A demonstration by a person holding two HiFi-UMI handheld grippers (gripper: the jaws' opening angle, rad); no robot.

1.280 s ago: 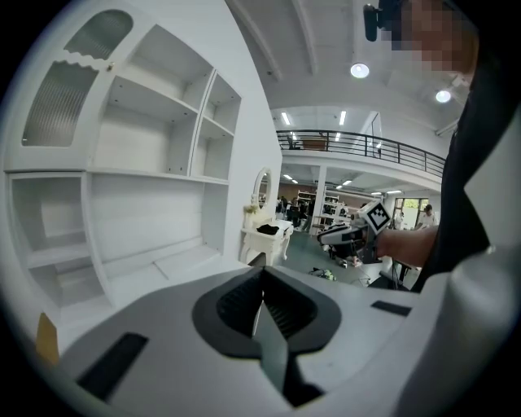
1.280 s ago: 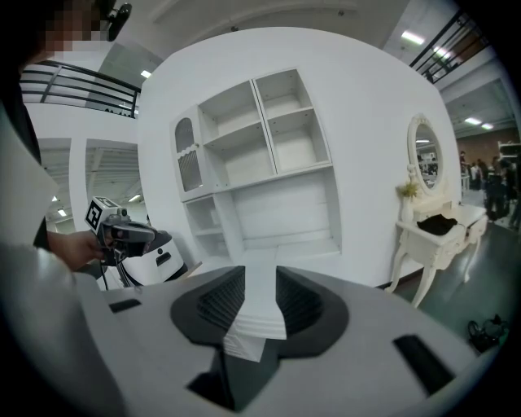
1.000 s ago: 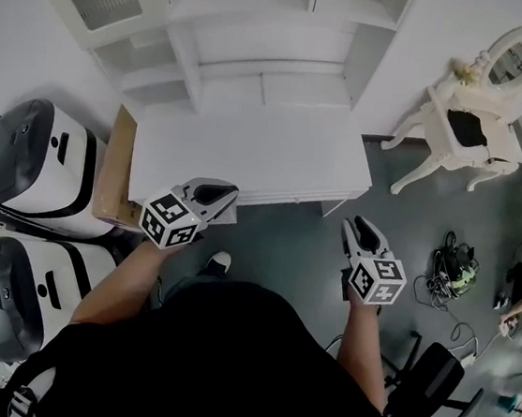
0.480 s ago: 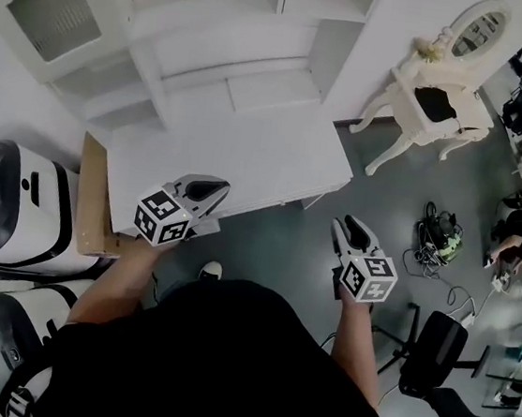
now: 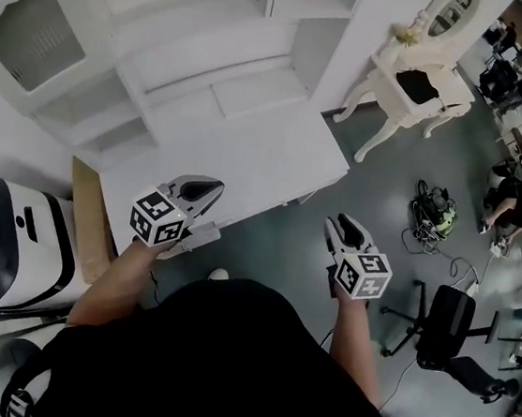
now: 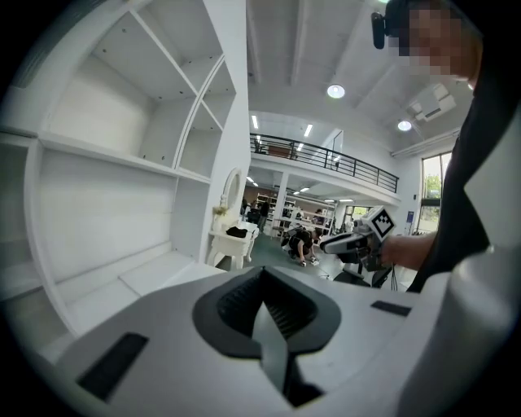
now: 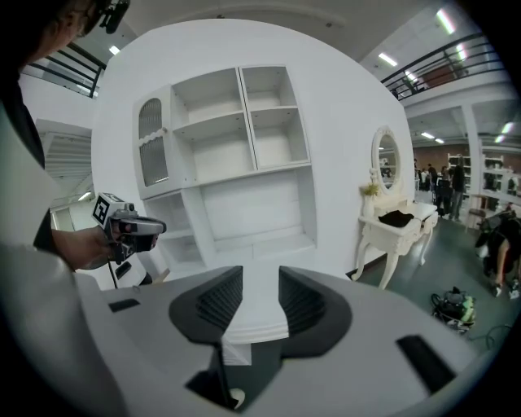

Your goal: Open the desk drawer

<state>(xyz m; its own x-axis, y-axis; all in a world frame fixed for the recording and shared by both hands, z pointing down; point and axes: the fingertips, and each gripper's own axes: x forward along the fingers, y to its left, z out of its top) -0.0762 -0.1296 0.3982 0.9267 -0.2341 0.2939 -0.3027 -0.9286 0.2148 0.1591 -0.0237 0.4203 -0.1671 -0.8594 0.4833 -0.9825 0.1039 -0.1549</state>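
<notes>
Found white desk drawer (image 5: 266, 208) closed and untouched.
Noted grey left gripper (image 5: 212, 187) at front left corner of white rectangular desk (image 5: 239, 158), jaws clenched, empty; drawer along desk's near edge; grey right gripper (image 5: 342, 224) over dark grey floor (image 5: 377, 189), jaws released, just been opening, nothing between.

white vanity table (image 5: 450, 94) with oval mirror (image 5: 453, 7), upper right | black office chair (image 5: 446, 320), lower right | cable tangle (image 5: 433, 211) on grey floor between them | white-and-black machine (image 5: 12, 238), left | cardboard sheet (image 5: 90, 220) just beside it
</notes>
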